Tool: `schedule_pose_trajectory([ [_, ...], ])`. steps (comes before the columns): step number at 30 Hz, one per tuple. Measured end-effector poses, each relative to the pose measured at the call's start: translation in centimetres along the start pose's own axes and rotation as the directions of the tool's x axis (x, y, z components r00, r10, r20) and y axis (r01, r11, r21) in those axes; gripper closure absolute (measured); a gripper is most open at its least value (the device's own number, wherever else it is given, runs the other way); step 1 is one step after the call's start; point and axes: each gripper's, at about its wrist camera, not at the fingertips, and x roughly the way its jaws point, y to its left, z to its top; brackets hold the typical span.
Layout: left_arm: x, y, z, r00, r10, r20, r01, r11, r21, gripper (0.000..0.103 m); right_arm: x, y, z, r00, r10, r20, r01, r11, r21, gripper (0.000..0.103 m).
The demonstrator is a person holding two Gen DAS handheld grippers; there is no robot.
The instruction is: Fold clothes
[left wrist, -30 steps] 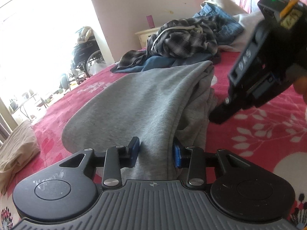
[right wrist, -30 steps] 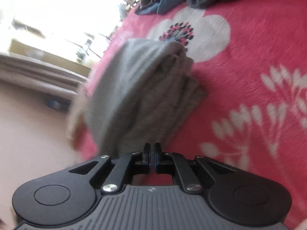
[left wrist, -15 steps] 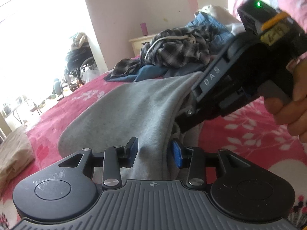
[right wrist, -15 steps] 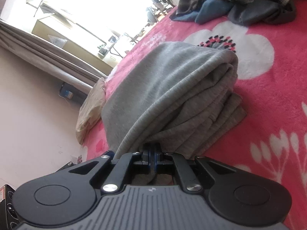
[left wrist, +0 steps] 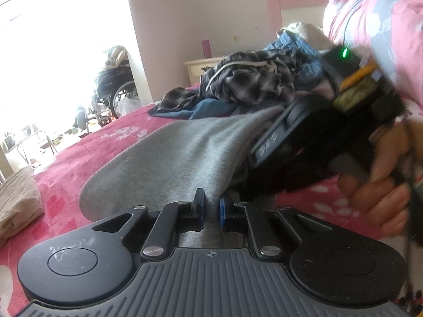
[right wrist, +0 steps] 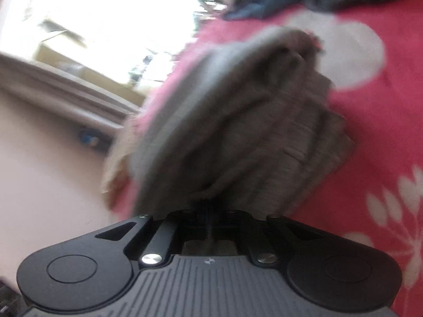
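Observation:
A folded grey garment point(left wrist: 190, 153) lies on the pink flowered bedspread point(left wrist: 87, 145). My left gripper point(left wrist: 210, 206) is shut on its near edge, with cloth pinched between the blue pads. My right gripper point(right wrist: 208, 211) is shut on the same grey garment point(right wrist: 238, 132), at its layered right side; this view is blurred. The right gripper's body point(left wrist: 317, 142) shows in the left wrist view, pressed against the garment's right edge, with the hand point(left wrist: 378, 185) behind it.
A heap of unfolded clothes, with a plaid shirt point(left wrist: 253, 79) and blue items, lies at the far end of the bed. A folded beige cloth point(left wrist: 18, 200) lies at the left edge. A nightstand point(left wrist: 201, 66) and wheelchair point(left wrist: 113, 89) stand beyond.
My left gripper has closed from open onto the garment's near edge. My right gripper came in from the right, took hold of the garment's side and keeps moving.

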Motion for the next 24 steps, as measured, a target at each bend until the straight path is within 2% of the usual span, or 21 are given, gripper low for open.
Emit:
schedule_pose_trajectory([
  [2,0.0,-0.1,-0.2,1.0,-0.005,0.001,0.005,1.0,0.013,0.094,0.1,-1.3,-0.1,0.998,0.054,0.017,-0.055,0.99,0.126,0.103],
  [6,0.3,-0.6,-0.8,1.0,-0.017,-0.01,0.017,0.999,0.035,0.094,0.3,-3.0,-0.3,0.988,0.138,0.064,-0.15,0.951,0.272,0.103],
  [7,0.5,-0.9,-1.1,1.0,-0.016,-0.014,0.017,0.999,0.051,0.094,0.5,-3.7,-0.5,0.985,0.155,0.074,-0.171,0.93,0.325,0.103],
  [9,0.7,-1.7,-1.7,1.0,0.0,-0.009,0.001,0.991,0.136,0.094,1.2,-5.6,-1.0,0.973,0.206,0.102,-0.23,0.853,0.469,0.103],
  [11,0.9,-2.5,-2.2,1.0,0.017,-0.002,-0.016,0.975,0.22,0.093,1.6,-6.6,-1.4,0.965,0.232,0.118,-0.258,0.794,0.551,0.103],
  [12,1.0,-3.0,-2.5,1.0,0.024,0.002,-0.024,0.965,0.262,0.093,1.6,-6.6,-1.3,0.967,0.231,0.111,-0.253,0.789,0.56,0.103],
  [14,1.2,-3.8,-3.1,0.999,0.04,0.01,-0.041,0.938,0.343,0.093,0.8,-6.3,-0.6,0.976,0.202,0.083,-0.214,0.801,0.56,0.103],
  [16,1.4,-4.6,-3.7,0.998,0.054,0.02,-0.057,0.905,0.421,0.093,-1.1,-5.6,0.3,0.986,0.147,0.084,-0.169,0.835,0.524,0.102],
  [19,1.4,-4.5,-3.5,0.999,0.052,0.015,-0.053,0.895,0.443,0.092,-5.0,-4.9,1.5,0.991,0.045,0.127,-0.1,0.881,0.462,0.098],
  [20,1.4,-4.5,-3.4,0.999,0.052,0.013,-0.053,0.892,0.449,0.092,-6.7,-4.4,1.9,0.986,-0.014,0.168,-0.061,0.899,0.434,0.098],
  [22,1.3,-4.6,-3.4,0.998,0.054,0.012,-0.053,0.885,0.462,0.091,-10.3,-3.4,2.6,0.958,-0.13,0.257,0.024,0.926,0.377,0.097],
  [24,1.3,-4.5,-3.3,0.999,0.053,0.008,-0.05,0.882,0.469,0.091,-12.3,-0.6,3.5,0.927,-0.157,0.34,0.075,0.967,0.242,0.097],
])
